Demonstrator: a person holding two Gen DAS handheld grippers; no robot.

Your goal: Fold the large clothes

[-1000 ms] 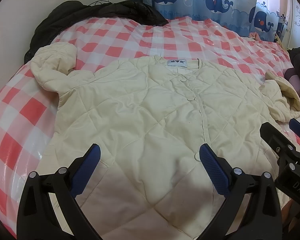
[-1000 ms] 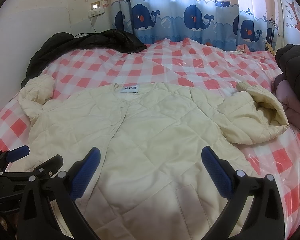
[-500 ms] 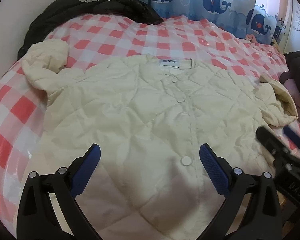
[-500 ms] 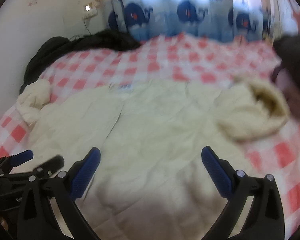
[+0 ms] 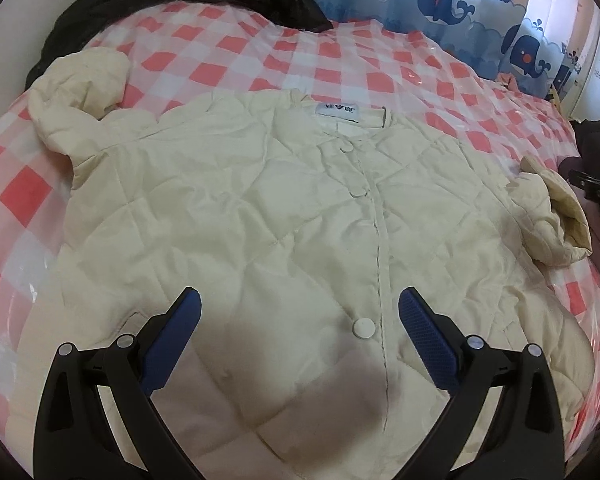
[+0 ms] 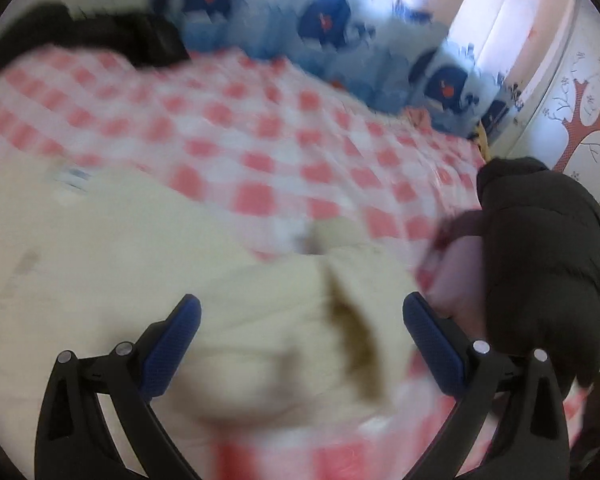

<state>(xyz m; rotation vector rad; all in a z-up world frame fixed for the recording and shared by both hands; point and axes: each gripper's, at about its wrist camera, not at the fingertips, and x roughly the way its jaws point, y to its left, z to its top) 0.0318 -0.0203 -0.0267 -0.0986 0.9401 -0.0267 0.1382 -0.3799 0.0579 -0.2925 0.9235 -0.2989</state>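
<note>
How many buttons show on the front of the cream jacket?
3 in the left wrist view: one just under the collar label, one below it, one low near the tool. Creases or shadow may hide others.

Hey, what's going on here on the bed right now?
A person holding a gripper in each hand is getting set to fold a cream quilted jacket spread face up, buttoned, on the pink checked bed cover. Nothing is folded yet, and both sleeves lie bunched at the sides. The left gripper hovers open over the jacket's lower front. The right gripper, also open, points at the right sleeve; that view is blurred.
</note>
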